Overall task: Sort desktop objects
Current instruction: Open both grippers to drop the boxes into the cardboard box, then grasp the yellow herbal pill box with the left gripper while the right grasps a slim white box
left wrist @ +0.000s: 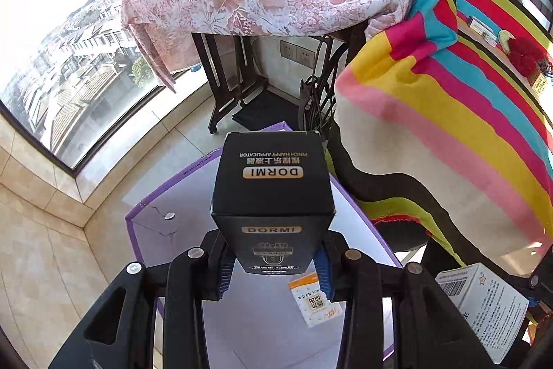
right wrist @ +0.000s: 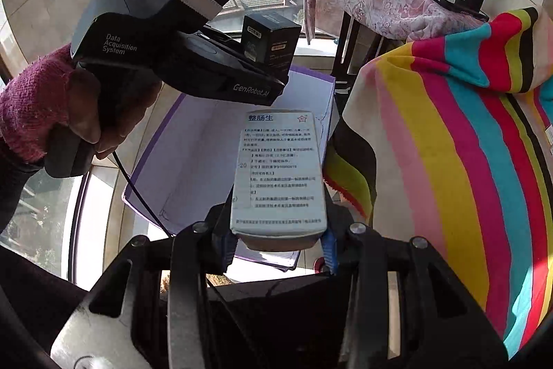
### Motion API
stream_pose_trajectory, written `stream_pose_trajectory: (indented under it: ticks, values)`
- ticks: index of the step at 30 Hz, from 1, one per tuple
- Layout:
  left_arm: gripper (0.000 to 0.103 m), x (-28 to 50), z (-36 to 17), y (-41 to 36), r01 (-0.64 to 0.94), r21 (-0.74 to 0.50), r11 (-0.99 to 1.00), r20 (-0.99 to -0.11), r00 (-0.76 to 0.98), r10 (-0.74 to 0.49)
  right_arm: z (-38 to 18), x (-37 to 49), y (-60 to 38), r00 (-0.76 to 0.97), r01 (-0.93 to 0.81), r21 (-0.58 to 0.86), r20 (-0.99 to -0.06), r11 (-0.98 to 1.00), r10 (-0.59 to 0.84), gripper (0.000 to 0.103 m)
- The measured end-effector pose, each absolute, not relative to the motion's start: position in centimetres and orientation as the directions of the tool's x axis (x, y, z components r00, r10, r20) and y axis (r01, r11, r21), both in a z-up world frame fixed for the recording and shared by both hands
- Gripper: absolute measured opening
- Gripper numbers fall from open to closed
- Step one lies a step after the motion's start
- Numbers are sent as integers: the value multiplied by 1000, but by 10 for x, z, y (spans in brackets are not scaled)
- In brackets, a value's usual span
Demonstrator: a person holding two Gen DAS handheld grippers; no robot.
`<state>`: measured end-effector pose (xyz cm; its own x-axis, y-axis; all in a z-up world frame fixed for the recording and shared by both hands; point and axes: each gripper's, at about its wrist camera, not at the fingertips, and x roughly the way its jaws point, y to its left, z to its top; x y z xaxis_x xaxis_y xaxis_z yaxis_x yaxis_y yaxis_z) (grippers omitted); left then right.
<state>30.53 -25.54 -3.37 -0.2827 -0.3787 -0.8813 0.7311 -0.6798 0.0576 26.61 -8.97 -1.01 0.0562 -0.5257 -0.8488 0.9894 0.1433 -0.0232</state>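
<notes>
**A:** What are the two tongs doing right now?

**B:** The left tongs [left wrist: 274, 260] are pinching the black DORMI box [left wrist: 273, 185] by its near end, one blue pad on each side wall. The right tongs [right wrist: 278, 242] are pinching the white medicine box [right wrist: 279, 172] the same way, at the near end, with the long printed face turned up. Both boxes hang in the air above the purple-edged bin [left wrist: 179, 230], which sits on the floor beside the striped cloth [left wrist: 449, 113].

**A:** Is anything in the bin already?

**B:** A small orange-and-white sachet [left wrist: 312, 300] lies on its pale bottom. I cannot tell what else, since the tongs hide much of it.

**A:** How will these boxes handle?

**B:** Both look like thin printed cardboard cartons, so I judge them light and stiff along the edges but easy to dent on the broad faces. The glossy black one may be a bit slippery. Neither seems fragile, and a short drop into the bin should do no harm.

**A:** And the hold?

**B:** Across the narrow side walls near an end, as now, seems right, because the corners there resist crushing. Held at one end, the long white box could pivot downward, so I'd keep the squeeze firm but modest.
</notes>
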Motion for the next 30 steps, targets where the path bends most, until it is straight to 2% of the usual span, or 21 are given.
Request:
stream_pose_trajectory:
  ticks: [8, 15, 16, 17, 19, 21, 23, 30]
  values:
    - [40, 330, -73, -294, 789, 118, -603, -909, -159, -386, -52, 300, -143, 41, 967, -72, -904, 245, -426, 43]
    - [41, 338, -95, -304, 809, 127, -574, -921, -118, -371, -74, 301, -168, 27, 972, -70, -915, 224, -404, 43]
    - [42, 338, -98, -305, 810, 133, -571, -924, -106, -366, -73, 296, -168, 45, 976, -47, -912, 214, -408, 48]
    - [46, 338, -101, -307, 815, 138, -562, -928, -93, -362, -72, 290, -169, 63, 980, -23, -908, 198, -415, 62]
    - [58, 341, -102, -311, 831, 146, -536, -930, -69, -361, -65, 279, -166, 85, 986, 10, -891, 168, -445, 74]
    - [69, 344, -100, -314, 842, 142, -520, -928, -70, -366, -58, 269, -161, 105, 989, 41, -874, 143, -474, 75]
    - [72, 345, -98, -316, 844, 144, -516, -926, -69, -371, -51, 257, -156, 117, 992, 72, -858, 107, -500, 75]
    - [74, 344, -88, -317, 858, 142, -494, -914, -78, -398, -38, 228, -133, 131, 987, 160, -826, -5, -549, 75]
